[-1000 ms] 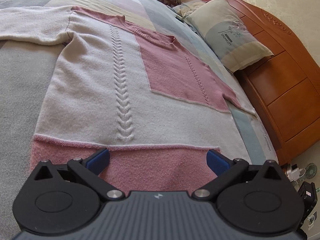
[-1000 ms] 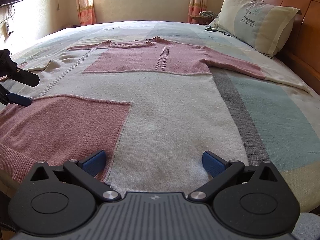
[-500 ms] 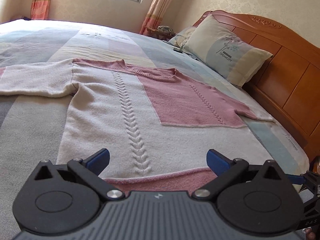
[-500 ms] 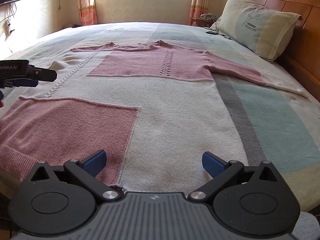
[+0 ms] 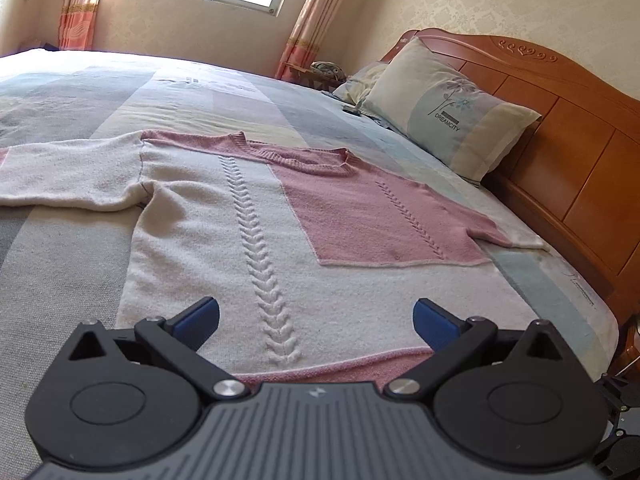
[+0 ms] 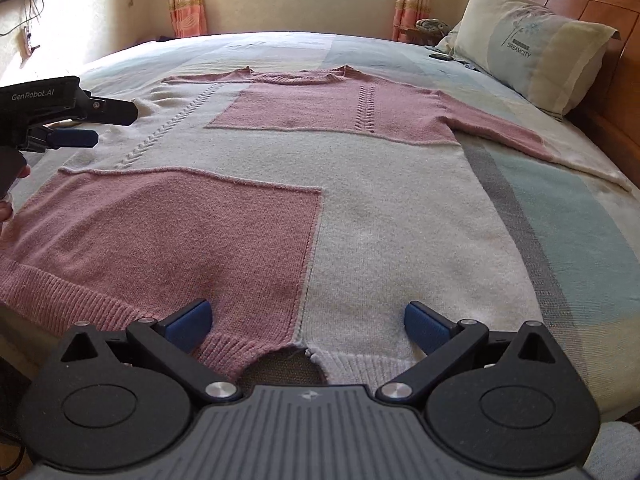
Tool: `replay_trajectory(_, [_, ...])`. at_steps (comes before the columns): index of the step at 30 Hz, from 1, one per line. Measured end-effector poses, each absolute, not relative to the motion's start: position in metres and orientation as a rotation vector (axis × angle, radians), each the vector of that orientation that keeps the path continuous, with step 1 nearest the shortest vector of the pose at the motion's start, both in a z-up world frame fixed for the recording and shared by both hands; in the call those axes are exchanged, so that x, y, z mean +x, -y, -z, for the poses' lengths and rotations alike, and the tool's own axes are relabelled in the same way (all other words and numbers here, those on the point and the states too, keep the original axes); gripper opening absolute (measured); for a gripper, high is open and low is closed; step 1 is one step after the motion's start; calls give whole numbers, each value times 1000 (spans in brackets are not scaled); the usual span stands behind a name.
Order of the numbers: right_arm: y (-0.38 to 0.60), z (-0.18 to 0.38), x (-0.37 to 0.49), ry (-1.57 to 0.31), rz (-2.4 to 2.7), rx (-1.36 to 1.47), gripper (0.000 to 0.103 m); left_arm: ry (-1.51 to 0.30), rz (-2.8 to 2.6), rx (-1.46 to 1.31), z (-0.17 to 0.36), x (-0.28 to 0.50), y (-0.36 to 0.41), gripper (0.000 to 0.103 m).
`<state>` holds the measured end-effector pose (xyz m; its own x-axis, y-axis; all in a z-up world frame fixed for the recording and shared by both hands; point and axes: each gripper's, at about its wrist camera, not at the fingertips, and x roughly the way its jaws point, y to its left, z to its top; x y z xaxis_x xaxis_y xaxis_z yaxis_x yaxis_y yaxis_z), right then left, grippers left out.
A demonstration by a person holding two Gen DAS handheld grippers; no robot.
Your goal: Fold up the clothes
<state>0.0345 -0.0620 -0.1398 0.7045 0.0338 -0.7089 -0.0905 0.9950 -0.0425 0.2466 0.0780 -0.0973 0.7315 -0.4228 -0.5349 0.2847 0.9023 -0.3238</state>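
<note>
The sweater point(image 6: 360, 208) lay flat across the bed point(image 6: 580, 240), hem at the near edge, sleeves out, so no fold done yet imo. Right gripper point(image 6: 306, 326) hovered over the hem w/ fingers apart, left gripper point(image 5: 316, 320) also wide open, nothing grabbed.

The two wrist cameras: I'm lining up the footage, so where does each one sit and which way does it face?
Left wrist: above the sweater's hem, looking along it toward window and headboard; open left gripper shows.
Right wrist: at the hem by the bed's edge, looking up the sweater toward the window; open right gripper, left gripper and a hand show.
Shared: sweater, pillow, window.
</note>
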Motion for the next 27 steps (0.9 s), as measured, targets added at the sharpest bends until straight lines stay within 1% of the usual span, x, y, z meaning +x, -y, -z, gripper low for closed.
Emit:
replay_trajectory(3, [62,139,36,-797,-69,-69,103,-717,390,-202,111,256,-69,102])
replay_trajectory(7, [63,138,39,-817,-73,-67,103,-702,385,-172,112,254,-63,102])
replay_trajectory(11, [63,132,46,-884,-61,-50,103,-697,383,-210,109,256,-75,102])
replay_trajectory(16, [75,115,64,-944,-67,66,103,-684,362,-201,103,257,-84,102])
replay_trajectory(21, [91,83,107,-923,-85,201,103,-673,365,-184,95,256,-95,102])
replay_trajectory(27, [78,54,185,-909,-146,213,103,-619,281,-146,83,260,-137,102])
